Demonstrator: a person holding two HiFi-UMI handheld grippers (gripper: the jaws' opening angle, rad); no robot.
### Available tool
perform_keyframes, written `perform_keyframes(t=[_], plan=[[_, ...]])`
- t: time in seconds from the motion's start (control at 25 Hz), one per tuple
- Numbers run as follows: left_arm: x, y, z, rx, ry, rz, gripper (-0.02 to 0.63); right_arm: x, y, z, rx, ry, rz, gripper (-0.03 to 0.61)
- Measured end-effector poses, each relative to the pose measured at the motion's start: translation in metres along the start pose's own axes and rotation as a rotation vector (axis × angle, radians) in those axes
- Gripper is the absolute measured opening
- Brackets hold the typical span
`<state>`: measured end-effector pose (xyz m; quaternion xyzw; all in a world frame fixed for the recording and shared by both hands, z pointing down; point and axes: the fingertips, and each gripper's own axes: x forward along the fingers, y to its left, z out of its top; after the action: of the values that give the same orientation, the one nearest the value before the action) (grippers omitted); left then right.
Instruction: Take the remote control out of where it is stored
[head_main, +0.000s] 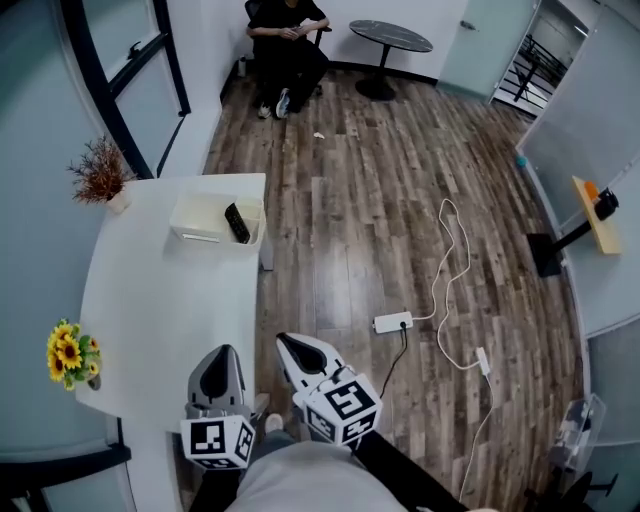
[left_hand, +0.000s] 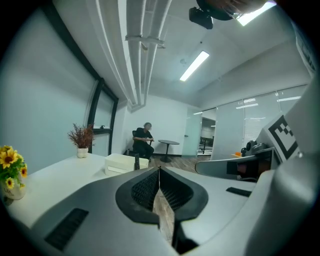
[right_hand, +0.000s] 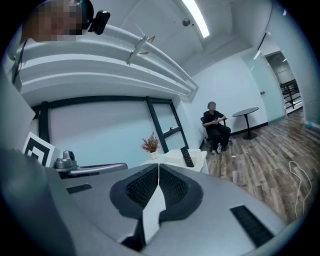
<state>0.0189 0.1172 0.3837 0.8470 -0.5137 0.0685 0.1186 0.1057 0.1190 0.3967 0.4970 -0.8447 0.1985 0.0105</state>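
A black remote control leans inside an open white box at the far end of the white table. It also shows ahead in the left gripper view, remote in box, and in the right gripper view, remote. My left gripper hovers over the table's near end, jaws pressed together and empty. My right gripper is just off the table's right edge over the floor, also shut on nothing. Both are well short of the box.
A dried plant in a white vase stands at the table's far left corner, sunflowers at its near left edge. A power strip with a white cable lies on the wood floor. A person sits on a chair beside a round table.
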Motion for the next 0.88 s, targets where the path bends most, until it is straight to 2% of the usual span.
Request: perform_keyframes(t=[0.2, 0.4, 0.88], plan=[[0.027, -0.011, 0.008, -0.009, -0.002, 0.085, 0.009, 0.016, -0.035, 0.017, -0.037, 0.027, 0.059, 0.006], [0.048, -0.015, 0.013, -0.018, -0.014, 0.159, 0.009, 0.029, -0.049, 0.025, -0.073, 0.049, 0.137, 0.008], [0.085, 0.007, 0.017, -0.018, -0.005, 0.228, 0.009, 0.082, -0.076, 0.041, -0.126, 0.061, 0.186, 0.008]])
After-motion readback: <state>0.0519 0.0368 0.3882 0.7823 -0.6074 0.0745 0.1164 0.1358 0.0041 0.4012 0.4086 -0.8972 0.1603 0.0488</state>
